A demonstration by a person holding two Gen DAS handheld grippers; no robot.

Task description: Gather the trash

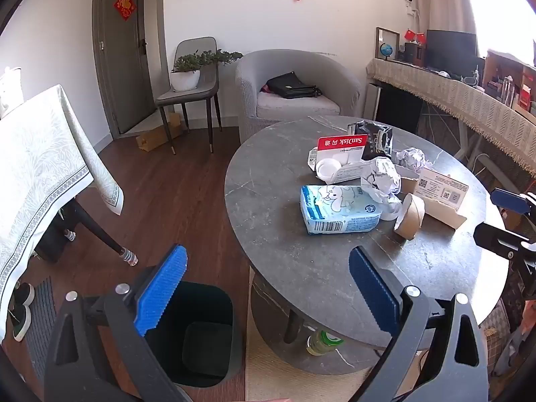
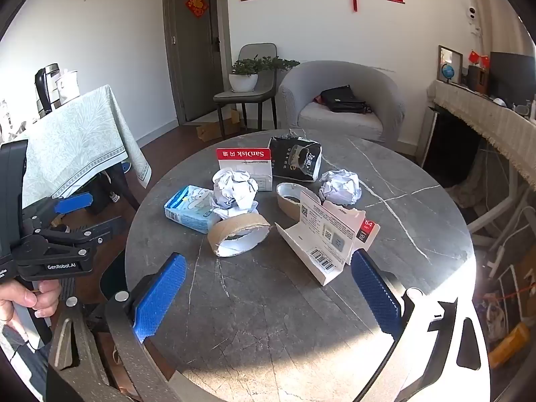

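Trash lies on a round grey marble table (image 1: 288, 261) (image 2: 268, 308): a blue tissue pack (image 1: 338, 208) (image 2: 189, 208), two crumpled paper balls (image 2: 234, 187) (image 2: 340, 187), a brown cardboard tape ring (image 2: 239, 234) (image 1: 410, 216), a red-and-white SanDisk card (image 2: 246, 164) (image 1: 341, 145), a black foil bag (image 2: 294, 162) and a torn white card package (image 2: 321, 244). A dark bin (image 1: 197, 331) stands on the floor left of the table. My left gripper (image 1: 268, 288) is open and empty above the bin and table edge. My right gripper (image 2: 268, 294) is open and empty over the near tabletop.
A cloth-covered table (image 1: 43, 167) stands at left. A grey chair with a potted plant (image 1: 191, 70) and a grey armchair (image 1: 294, 90) stand behind. A cloth-draped desk (image 1: 469, 100) is at right. A bottle (image 1: 321, 341) lies under the round table.
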